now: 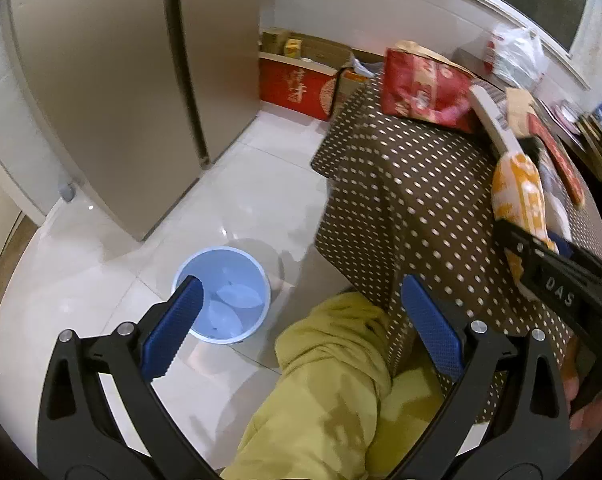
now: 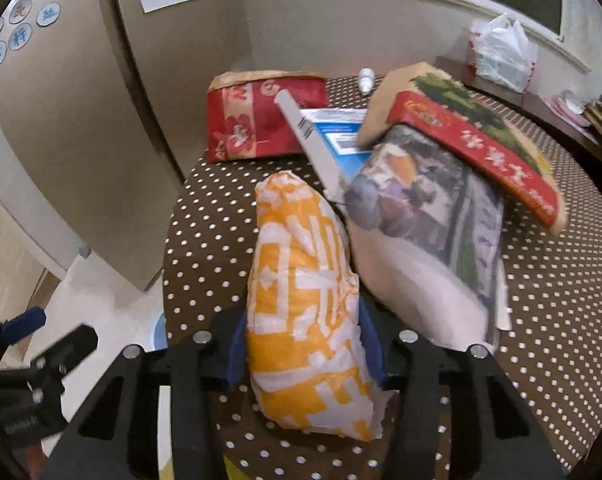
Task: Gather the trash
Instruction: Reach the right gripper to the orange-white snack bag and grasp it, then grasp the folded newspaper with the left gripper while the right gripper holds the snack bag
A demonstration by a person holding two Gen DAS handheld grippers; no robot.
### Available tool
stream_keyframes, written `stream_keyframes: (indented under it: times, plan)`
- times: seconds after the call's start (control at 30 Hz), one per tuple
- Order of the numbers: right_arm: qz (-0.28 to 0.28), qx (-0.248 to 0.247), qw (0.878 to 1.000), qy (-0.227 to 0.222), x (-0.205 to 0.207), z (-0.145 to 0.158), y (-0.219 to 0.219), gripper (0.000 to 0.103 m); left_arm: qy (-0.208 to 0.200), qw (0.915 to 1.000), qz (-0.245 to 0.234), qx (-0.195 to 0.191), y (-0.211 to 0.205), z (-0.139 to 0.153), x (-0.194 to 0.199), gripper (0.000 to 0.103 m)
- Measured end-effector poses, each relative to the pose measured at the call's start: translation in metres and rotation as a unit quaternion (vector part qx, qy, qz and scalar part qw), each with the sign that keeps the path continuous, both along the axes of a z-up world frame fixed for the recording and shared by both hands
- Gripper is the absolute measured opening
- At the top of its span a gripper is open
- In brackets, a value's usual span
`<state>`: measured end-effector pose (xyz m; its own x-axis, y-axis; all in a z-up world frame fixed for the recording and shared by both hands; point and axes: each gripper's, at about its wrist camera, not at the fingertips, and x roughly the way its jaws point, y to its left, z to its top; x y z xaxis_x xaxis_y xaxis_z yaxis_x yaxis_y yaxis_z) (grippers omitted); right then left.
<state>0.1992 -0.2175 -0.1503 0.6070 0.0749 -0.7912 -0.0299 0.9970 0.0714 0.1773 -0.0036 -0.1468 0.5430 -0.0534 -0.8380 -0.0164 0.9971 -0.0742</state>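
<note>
On the polka-dot table (image 2: 561,320), near its edge closest to the camera, right gripper (image 2: 303,344) has its blue pads (image 2: 371,344) pressed on both sides of the orange-and-white wrapper (image 2: 305,312); reads as clamped on it, wrapper not yet lifted clear as far as I can tell. Left gripper (image 1: 301,320) is spread wide, nothing between the fingers, hanging off the table's edge above the floor. Blue bin (image 1: 221,292) sits on the floor just beside that table edge, under the left gripper; a few pale scraps inside, can't tell what.

Progress, my read: early. 1 piece is in the grip, 0 of the table items look cleared. Left on the table past the wrapper: printed paper bag (image 2: 429,232) touching it, red-and-green flat box (image 2: 473,144) on top of that bag, white strip (image 2: 313,140), red packet (image 2: 261,120) at the far side. Which of these count as trash I can't tell. Next step likely carry the wrapper over the table edge to the bin.
</note>
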Motion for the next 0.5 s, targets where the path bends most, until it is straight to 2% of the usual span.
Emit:
stream_keyframes:
  times: [0.3,0.5]
  plan:
    - [0.023,0.038,0.999,-0.006,-0.040,0.016,0.003,0.046,-0.027,0.9990,-0.031,-0.018,-0.012,0.017,-0.014,0.097]
    - [0.016,0.054,0.997,-0.057,-0.081,0.045,-0.008,0.046,-0.040,0.9958,-0.059,-0.057,-0.022,0.034,-0.030,0.097]
